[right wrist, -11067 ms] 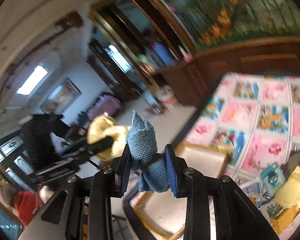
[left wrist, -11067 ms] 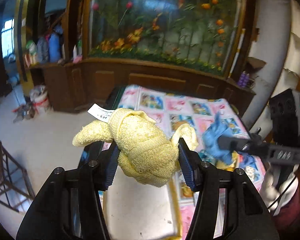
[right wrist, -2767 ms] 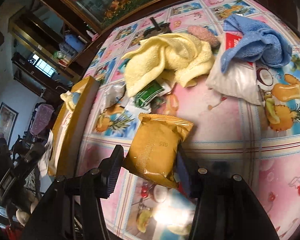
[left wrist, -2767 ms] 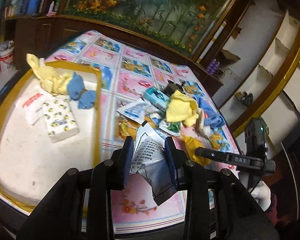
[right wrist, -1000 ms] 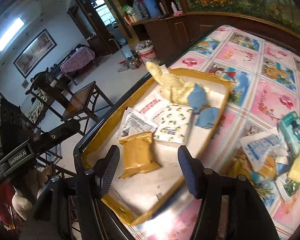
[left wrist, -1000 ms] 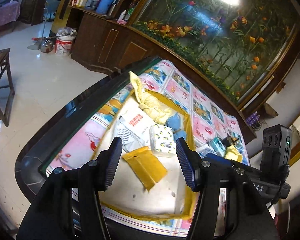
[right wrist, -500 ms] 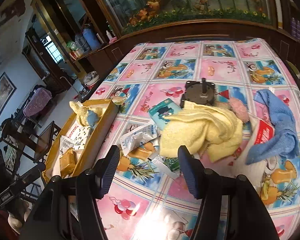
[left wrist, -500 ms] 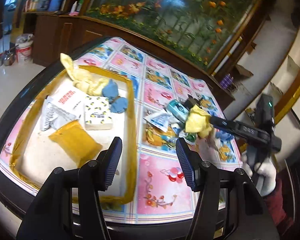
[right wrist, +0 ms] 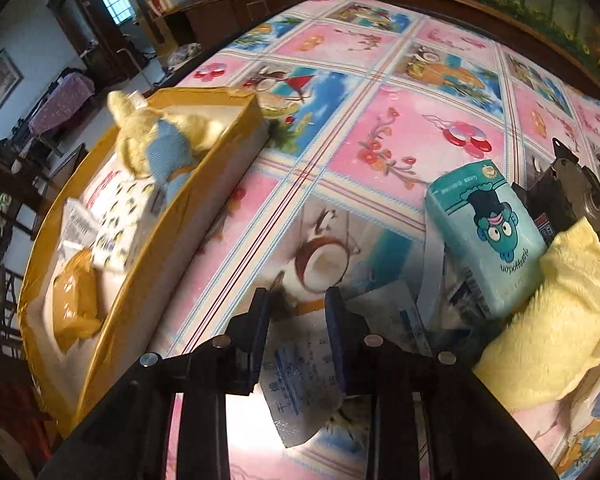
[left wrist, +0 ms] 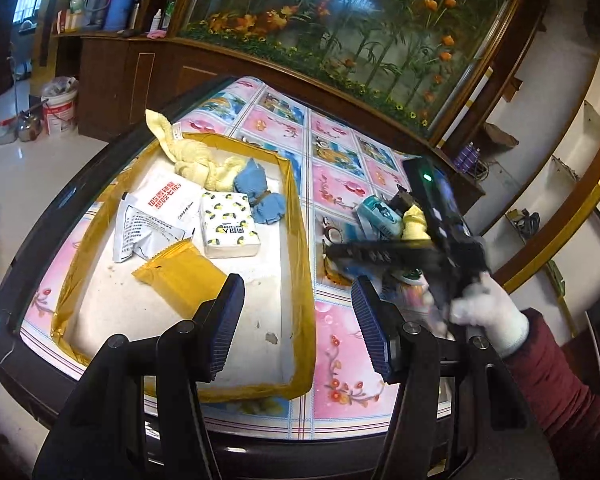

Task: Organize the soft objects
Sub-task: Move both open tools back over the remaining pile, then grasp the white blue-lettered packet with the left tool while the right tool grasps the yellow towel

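So the tray (left wrist: 300, 216) sits far left with stuff in it. The right gripper (right wrist: 296, 312) has just been closing its jaws, a white sachet (right wrist: 304, 392) flat on the tablecloth (right wrist: 400, 136) between them, long axis running near-to-far; can't tell whether they're squeezing it yet. The left gripper (left wrist: 298, 320) hangs open, empty.

Home dining room (oilcloth-covered table (left wrist: 340, 184))
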A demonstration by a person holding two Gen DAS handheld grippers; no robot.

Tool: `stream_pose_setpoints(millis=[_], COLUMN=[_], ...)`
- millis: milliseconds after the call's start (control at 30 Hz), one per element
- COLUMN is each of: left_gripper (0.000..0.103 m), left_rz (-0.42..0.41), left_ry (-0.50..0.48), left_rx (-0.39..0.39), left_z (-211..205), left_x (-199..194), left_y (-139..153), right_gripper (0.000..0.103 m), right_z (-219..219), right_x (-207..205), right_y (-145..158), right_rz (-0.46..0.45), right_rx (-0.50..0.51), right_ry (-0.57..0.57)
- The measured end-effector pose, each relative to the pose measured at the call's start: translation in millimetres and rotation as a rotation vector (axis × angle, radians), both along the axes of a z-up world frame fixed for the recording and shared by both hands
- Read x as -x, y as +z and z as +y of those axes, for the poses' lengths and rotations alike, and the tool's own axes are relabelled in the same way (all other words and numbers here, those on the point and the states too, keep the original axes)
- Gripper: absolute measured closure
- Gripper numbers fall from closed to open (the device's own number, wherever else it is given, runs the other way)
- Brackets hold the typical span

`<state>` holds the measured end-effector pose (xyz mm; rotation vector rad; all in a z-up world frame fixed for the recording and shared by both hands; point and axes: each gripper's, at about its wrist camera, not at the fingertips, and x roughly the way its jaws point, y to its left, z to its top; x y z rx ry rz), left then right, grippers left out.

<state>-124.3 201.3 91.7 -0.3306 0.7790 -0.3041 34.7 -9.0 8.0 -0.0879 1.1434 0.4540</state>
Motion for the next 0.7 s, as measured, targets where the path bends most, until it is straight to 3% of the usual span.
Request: stream_pose_setpoints(millis=[100, 300, 500, 700], left_gripper=[0.047, 0.047, 0.047, 0.047], left_rz=[0.006, 0.025, 0.108, 0.120], left_ry=[-0.031, -0.136, -0.216, -0.219], left_rx=[0.000, -0.038, -0.102, -0.210], left_z=[-10, -54, -113, -156], left_x=[-3, -5, -20, -52], left_y=[-2, -2, -21, -39], right_gripper=[0.076, 0.075, 0.072, 0.068], right_z=[-13, -88, -142, -163], right_x=[28, 66, 83, 79], right_y=[10, 61, 53, 48], right_rz=[0.045, -0.098, -0.139, -0.142], right_rx=[-0.095, -0.241, -0.260, -0.304], right_ry=[0.065, -0.071, -0.199, -0.246])
